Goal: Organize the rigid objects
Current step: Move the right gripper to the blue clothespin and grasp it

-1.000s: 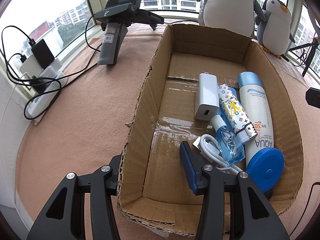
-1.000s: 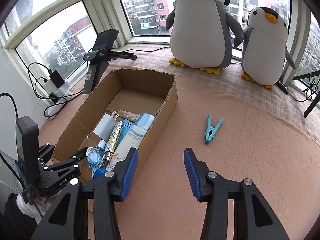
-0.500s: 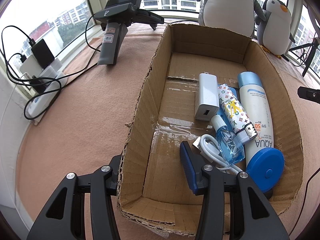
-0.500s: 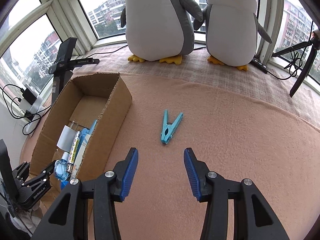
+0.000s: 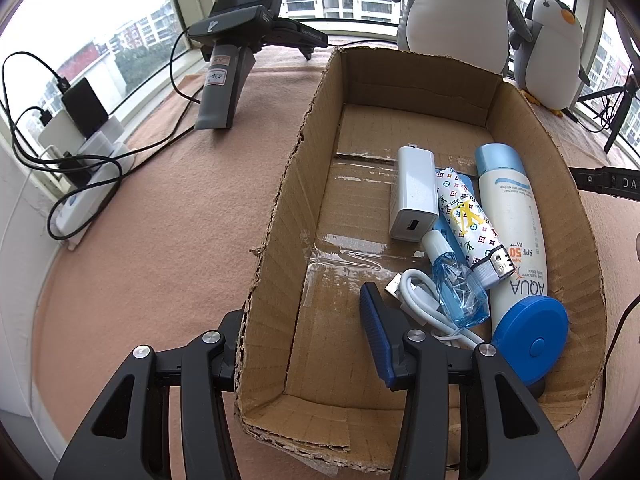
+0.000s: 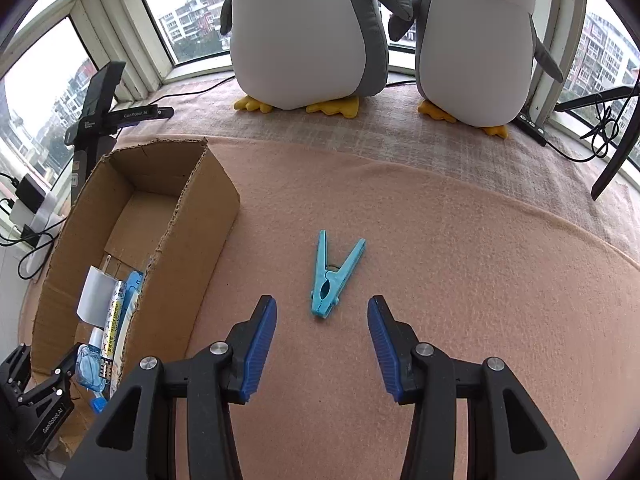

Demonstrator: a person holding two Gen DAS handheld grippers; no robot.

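One item remains outside the cardboard box (image 6: 188,216): the blue clothespin (image 6: 334,276), lying flat on the pink blanket (image 6: 460,260) just beside the box's right wall. Your right gripper (image 6: 322,344) is the nearer tool; its jaws stand open and empty, with the clothespin directly ahead, centred between the fingertips. The pin's long axis runs almost straight away from you, closed nose toward the jaws, splayed handles pointing off toward the plush penguins (image 6: 308,32). The jaws therefore close across its narrow width, which suits a pinch near the spring. Your left gripper (image 5: 304,332) straddles the box's left wall, jaws open, one finger inside and one outside, holding nothing.
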